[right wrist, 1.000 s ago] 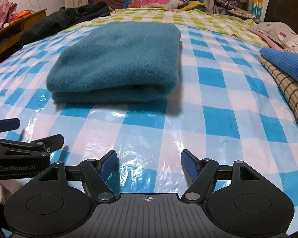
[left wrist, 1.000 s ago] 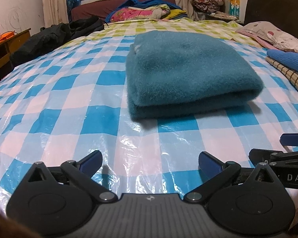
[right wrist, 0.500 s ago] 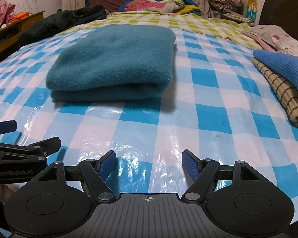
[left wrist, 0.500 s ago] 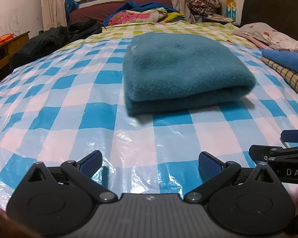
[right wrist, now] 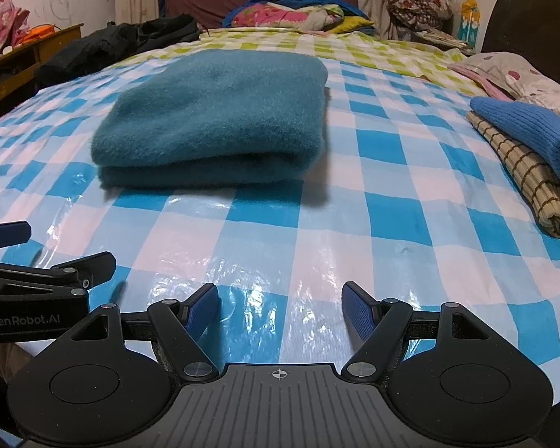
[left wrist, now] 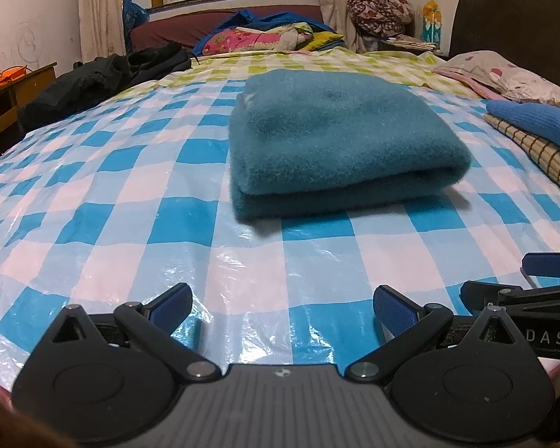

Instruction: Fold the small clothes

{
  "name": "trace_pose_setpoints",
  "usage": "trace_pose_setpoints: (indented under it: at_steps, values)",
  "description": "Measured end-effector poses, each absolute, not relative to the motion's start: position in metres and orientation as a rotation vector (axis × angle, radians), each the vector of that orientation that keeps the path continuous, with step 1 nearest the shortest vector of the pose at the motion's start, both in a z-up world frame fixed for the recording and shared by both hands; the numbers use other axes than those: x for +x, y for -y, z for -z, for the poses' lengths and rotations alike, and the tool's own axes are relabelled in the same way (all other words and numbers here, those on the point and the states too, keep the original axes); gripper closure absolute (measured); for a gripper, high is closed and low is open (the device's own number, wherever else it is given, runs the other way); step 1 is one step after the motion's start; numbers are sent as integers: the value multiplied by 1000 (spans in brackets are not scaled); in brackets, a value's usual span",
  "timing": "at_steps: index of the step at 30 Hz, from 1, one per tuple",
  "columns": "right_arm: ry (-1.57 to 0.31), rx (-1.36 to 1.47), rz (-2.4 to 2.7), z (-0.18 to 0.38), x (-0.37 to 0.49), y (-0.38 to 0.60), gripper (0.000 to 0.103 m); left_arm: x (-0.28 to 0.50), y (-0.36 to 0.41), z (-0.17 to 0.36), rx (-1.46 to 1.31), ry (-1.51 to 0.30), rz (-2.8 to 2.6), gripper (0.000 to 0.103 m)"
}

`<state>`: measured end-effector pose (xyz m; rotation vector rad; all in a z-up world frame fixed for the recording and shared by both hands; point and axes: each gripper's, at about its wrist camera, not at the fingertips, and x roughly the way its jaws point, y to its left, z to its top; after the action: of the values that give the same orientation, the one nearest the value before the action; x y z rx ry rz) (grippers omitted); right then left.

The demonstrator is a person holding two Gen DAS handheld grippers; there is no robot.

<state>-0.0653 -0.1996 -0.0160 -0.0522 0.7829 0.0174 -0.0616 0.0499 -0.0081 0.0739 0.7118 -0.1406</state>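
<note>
— Where's the teal garment (left wrist: 339,142)?
— Folded, on the checkered bed cover (left wrist: 93,201), at twelve o'clock from both tongs.
— And the tongs?
— Left tongs (left wrist: 282,308) and right tongs (right wrist: 280,308) both gape wide, holding nothing, well apart from it.

Readable in two places only. "GenRobot.AI" in pale letters on the black side of the left gripper (right wrist: 37,291), seen at the near left edge of the right wrist view. "DAS", cut off by the frame edge, in pale letters on the black side of the right gripper (left wrist: 534,298), at the near right edge of the left wrist view. Nothing else legible.
</note>
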Motion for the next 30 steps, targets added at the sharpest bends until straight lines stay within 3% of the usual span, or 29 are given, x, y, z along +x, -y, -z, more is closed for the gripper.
trace_pose_setpoints:
  at_steps: [30]
  values:
    - [-777,-23,-9,17,-67,202,28,-62,-46,12,81,-719,147,0]
